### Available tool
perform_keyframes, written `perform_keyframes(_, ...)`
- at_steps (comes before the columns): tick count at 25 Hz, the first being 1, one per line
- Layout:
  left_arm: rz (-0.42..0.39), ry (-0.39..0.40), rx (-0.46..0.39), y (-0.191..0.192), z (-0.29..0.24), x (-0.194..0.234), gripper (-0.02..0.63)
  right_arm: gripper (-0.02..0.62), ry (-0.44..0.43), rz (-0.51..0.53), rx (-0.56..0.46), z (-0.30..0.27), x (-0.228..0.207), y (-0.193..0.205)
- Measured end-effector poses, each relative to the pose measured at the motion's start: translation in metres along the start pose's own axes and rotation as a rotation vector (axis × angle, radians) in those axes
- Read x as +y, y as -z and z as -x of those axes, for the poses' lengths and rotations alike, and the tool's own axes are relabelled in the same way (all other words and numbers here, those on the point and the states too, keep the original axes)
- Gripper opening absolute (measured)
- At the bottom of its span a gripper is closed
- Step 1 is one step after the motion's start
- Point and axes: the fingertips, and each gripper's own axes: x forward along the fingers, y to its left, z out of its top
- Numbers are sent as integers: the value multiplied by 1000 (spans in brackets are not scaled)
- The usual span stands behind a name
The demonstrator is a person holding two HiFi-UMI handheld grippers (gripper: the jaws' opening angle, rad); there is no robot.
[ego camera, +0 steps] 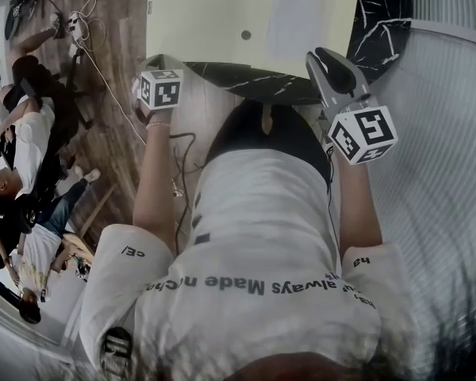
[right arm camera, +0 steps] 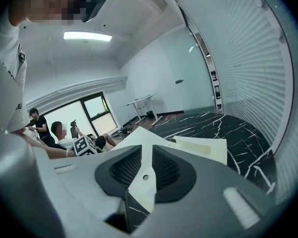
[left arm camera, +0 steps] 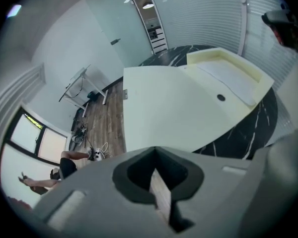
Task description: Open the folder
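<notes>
A cream folder (ego camera: 222, 14) lies spread open on the black marble table (ego camera: 381, 22), with a small dark snap button (ego camera: 246, 35) on its inner face. In the left gripper view the folder (left arm camera: 174, 113) shows a flat cover and a tray-like half with raised edges. My left gripper (ego camera: 163, 59) hovers near the table's front edge, its jaws (left arm camera: 158, 190) a narrow gap apart with only floor showing between them. My right gripper (ego camera: 321, 58) is lifted off the folder at the right. Its jaws (right arm camera: 140, 185) stand slightly apart with nothing in them, and the folder (right arm camera: 198, 148) lies beyond.
Several people (ego camera: 24, 141) sit on the wooden floor at the left, near cables and a power strip (ego camera: 75, 26). A ribbed wall (ego camera: 448, 149) curves round the table's right side. A white desk (left arm camera: 84, 86) stands far back.
</notes>
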Motion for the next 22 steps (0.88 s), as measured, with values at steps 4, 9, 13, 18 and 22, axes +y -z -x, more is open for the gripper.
perform_keyframes(4,44,3,-67,-15,35,-2,2,57,44,37,-14,22,0,-17)
perform_keyframes(9,91,27,-199,-40,85,-11,2,49,86,81,-45,52,7,-38)
perform_keyframes(13,134,58,-323,-72,135,-20,2,48,105,107,-75,71,16,-55)
perform_keyframes(18,156,107,-492,-115,196,-37,2,46,123,155,-126,97,29,-83)
perform_keyframes(22,156,200,-596,-142,242,-64,2,45,135,189,-158,121,42,-103)
